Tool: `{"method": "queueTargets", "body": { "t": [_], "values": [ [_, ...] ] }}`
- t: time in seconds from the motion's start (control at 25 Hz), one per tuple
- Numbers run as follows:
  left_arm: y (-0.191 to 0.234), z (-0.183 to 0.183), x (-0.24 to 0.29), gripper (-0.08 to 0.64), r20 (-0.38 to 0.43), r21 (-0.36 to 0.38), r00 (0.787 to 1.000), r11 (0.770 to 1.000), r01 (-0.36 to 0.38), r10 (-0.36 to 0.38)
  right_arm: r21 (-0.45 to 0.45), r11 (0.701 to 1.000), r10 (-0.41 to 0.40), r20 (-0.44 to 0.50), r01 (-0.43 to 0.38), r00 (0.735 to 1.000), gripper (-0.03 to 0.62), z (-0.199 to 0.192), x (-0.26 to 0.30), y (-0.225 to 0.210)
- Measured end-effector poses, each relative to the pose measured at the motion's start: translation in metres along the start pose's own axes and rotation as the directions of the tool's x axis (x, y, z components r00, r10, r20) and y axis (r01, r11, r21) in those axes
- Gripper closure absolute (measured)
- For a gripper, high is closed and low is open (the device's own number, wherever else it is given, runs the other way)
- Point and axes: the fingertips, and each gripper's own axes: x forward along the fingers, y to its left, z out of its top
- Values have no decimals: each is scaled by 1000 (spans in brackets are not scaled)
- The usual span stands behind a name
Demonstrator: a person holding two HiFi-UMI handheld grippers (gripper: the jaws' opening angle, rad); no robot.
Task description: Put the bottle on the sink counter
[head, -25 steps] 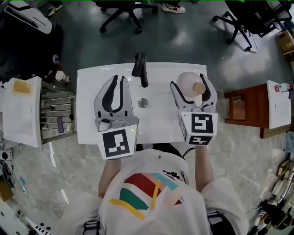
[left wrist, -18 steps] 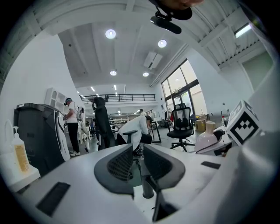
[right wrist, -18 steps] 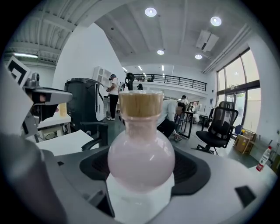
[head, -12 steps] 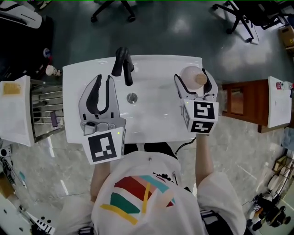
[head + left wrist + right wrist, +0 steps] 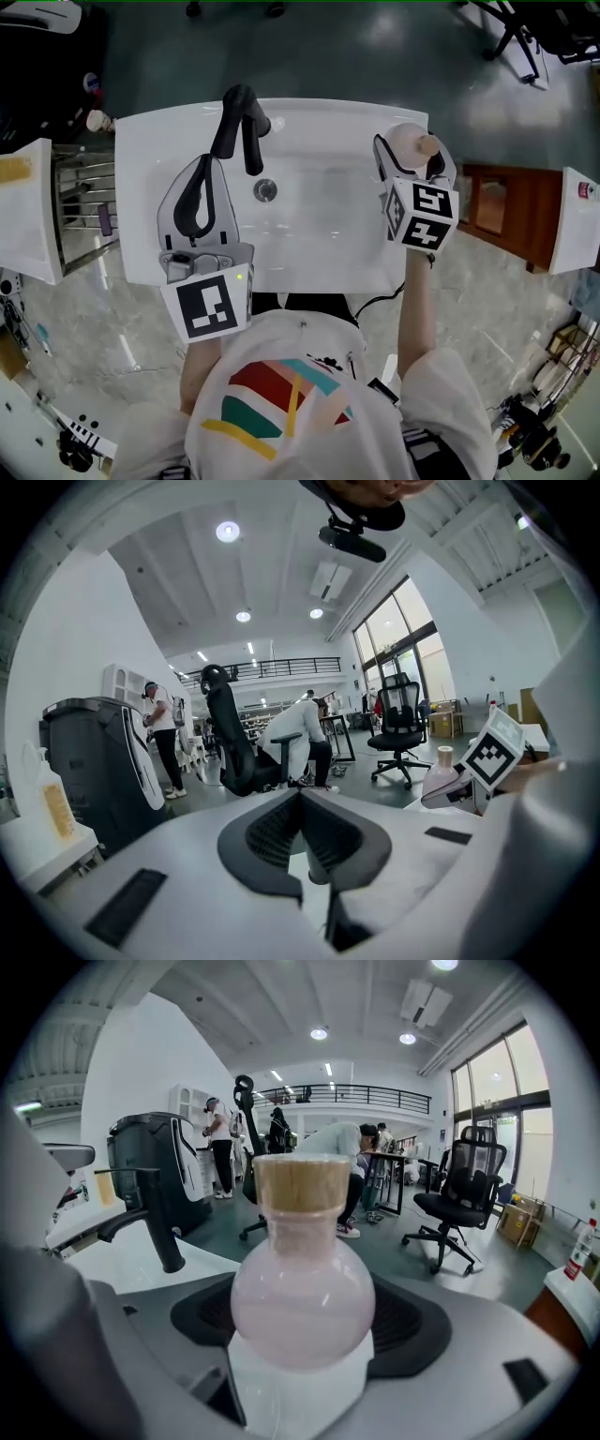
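Observation:
A round pink bottle [image 5: 403,147] with a cork stopper stands upright between the jaws of my right gripper [image 5: 412,152], over the back right corner of the white sink counter [image 5: 139,197]. In the right gripper view the bottle [image 5: 302,1302] fills the space between the black pads, and the gripper [image 5: 302,1283] is shut on it. Whether its base touches the counter is hidden. My left gripper [image 5: 204,167] hovers over the sink's left side, just in front of the black faucet [image 5: 240,120], jaws shut with nothing held. The left gripper [image 5: 302,794] view shows its pads meeting and the bottle [image 5: 438,776] off to the right.
The sink basin has a drain [image 5: 265,190] at its middle. A metal rack [image 5: 82,202] stands left of the sink and a brown wooden stand [image 5: 500,208] to its right. Office chairs and people are beyond the sink on the dark floor.
My left gripper's jaws have gone from open to shut. The right gripper has carried the bottle farther back and right, toward the sink counter's far right corner.

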Motion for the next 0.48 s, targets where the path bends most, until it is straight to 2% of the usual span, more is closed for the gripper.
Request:
{"method": "queueTargets", "body": {
  "t": [0.48],
  "values": [
    [27,-14,13,543,-43,45,994,994,-100,102,79,996,-19,-112,28,994,201,-42,48,-32]
  ]
}}
